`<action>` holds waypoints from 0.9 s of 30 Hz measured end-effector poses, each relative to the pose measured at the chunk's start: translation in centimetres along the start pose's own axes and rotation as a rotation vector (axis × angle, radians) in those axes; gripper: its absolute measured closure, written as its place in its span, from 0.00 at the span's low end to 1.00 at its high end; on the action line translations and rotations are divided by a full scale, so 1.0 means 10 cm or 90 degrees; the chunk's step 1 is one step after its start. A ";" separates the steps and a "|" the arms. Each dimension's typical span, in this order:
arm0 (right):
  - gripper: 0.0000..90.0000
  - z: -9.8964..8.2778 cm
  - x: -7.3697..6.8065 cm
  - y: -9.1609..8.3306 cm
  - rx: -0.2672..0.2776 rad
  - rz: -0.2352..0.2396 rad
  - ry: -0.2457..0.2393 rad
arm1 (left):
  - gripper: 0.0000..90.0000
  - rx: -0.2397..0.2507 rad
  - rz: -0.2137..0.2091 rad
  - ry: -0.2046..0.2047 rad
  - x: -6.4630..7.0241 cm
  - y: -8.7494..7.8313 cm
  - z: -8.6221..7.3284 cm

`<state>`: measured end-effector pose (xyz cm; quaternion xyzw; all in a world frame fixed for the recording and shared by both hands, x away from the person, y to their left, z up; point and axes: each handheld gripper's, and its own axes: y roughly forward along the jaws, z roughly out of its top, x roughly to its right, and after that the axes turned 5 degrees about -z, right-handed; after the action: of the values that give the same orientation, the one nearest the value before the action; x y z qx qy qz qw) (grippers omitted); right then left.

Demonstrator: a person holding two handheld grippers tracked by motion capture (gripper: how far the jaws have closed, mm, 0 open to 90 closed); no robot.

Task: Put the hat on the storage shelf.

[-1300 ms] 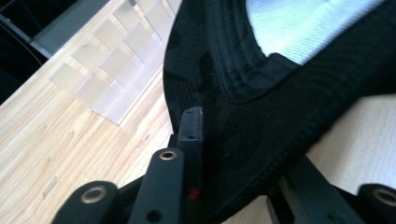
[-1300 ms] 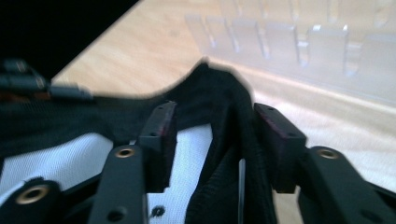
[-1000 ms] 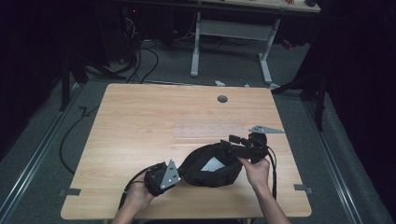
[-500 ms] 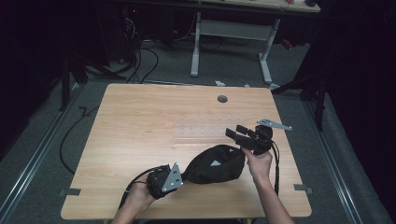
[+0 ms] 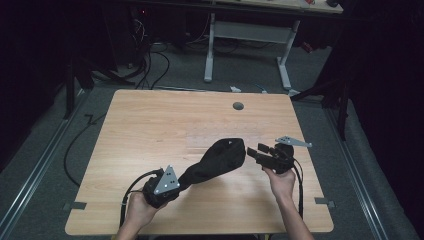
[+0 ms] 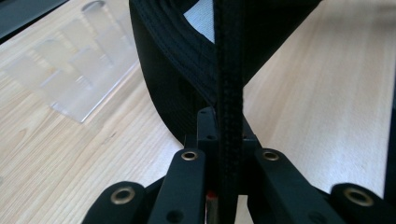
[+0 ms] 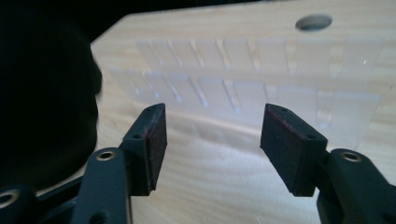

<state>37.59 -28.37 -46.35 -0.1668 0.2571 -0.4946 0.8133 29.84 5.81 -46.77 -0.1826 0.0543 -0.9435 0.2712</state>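
High view: left tongs [image 5: 172, 181] lift the black cap [image 5: 217, 160] off the desk [image 5: 150, 130]; right tongs [image 5: 256, 152] just beside it.
Left gripper view: clamped on cap's edge [image 6: 229, 93].
Right gripper view: jaws apart, just been closing, nothing between; best pinch the cap's free edge squarely.

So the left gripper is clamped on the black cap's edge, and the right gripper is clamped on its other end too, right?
Not quite. The left gripper is clamped on the black cap, but the right gripper holds nothing: in the right gripper view its jaws stand apart over the bare table, the cap off to one side.
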 end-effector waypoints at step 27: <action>0.49 -0.61 0.08 0.25 -0.107 -0.142 -0.139 | 0.96 0.162 0.077 -0.116 -0.35 0.12 0.49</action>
<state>36.12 -28.02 -52.75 -0.3143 0.1879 -0.5373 0.7597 35.03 6.61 -43.59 -0.2282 -0.0797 -0.9041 0.3524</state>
